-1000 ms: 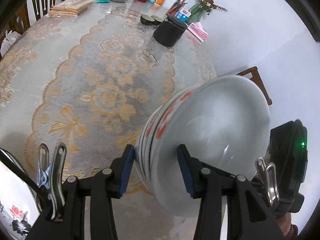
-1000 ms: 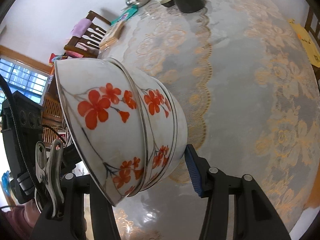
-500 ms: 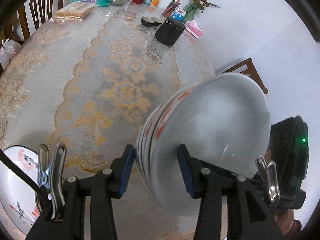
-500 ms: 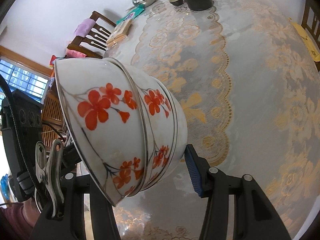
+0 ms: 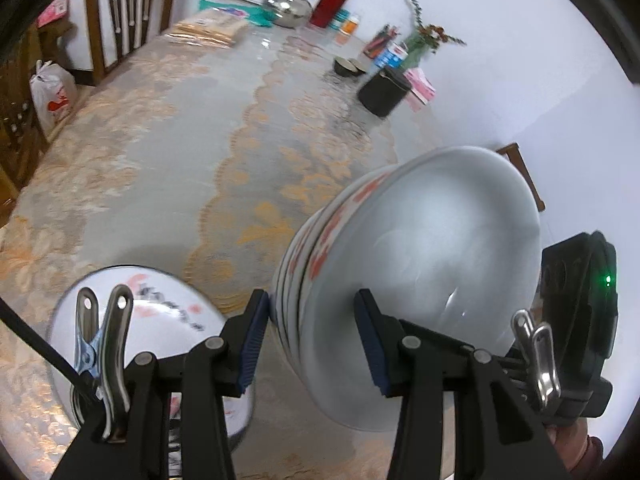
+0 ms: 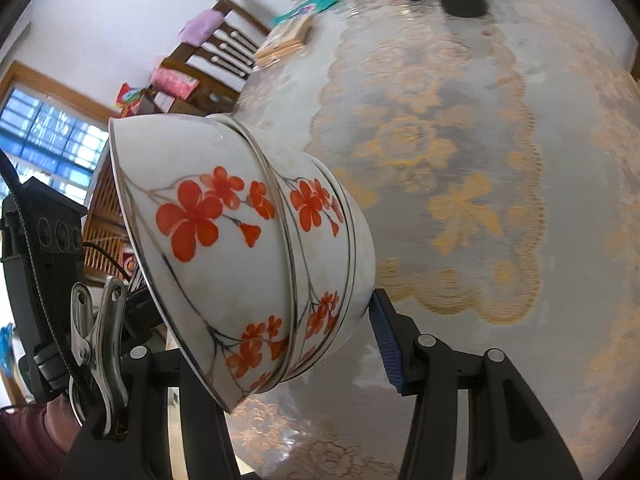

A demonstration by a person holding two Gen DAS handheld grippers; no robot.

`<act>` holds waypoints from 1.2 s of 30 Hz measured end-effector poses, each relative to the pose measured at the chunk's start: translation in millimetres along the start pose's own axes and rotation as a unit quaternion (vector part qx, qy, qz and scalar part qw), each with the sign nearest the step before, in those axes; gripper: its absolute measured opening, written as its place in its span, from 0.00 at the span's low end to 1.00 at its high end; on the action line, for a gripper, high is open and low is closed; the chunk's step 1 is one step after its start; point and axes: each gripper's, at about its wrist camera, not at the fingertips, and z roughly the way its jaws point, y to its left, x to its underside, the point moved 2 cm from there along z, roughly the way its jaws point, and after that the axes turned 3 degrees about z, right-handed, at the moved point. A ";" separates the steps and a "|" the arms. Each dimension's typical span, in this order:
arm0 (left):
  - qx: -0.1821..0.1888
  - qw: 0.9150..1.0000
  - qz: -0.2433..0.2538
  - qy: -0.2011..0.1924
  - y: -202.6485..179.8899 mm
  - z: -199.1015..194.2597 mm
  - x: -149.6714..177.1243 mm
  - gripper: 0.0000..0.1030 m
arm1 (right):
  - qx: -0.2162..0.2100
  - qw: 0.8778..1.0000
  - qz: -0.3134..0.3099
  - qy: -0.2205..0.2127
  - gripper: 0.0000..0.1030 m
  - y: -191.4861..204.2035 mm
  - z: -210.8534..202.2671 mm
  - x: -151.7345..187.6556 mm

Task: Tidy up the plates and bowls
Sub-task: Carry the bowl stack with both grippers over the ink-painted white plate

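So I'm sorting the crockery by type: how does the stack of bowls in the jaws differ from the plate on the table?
The stack of bowls is tipped on its side and held off the table by both grippers; the plate lies flat on the lace cloth. The bowls are deep and nested; the plate is shallow and seems to be single. The bowls carry bold orange-red blossoms; the plate's pink and dark markings are fainter. Both are white ceramic.

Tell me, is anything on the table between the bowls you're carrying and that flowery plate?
Nothing visible is. The stack of bowls is clamped in both tongs, the left and the right, above the lace tablecloth. The plate lies just beside it with only bare cloth between. The black pot stands far off.
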 end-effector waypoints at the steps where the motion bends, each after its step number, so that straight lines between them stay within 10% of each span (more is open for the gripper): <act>1: -0.002 1.000 -0.004 -0.003 7.1 -5.2 0.9 0.45 | -0.002 1.000 -0.003 0.001 0.51 5.2 2.6 0.6; 36: -0.033 0.997 -0.062 0.009 127.1 -54.1 50.3 0.45 | -0.010 0.997 -0.048 0.061 0.51 101.9 88.0 43.1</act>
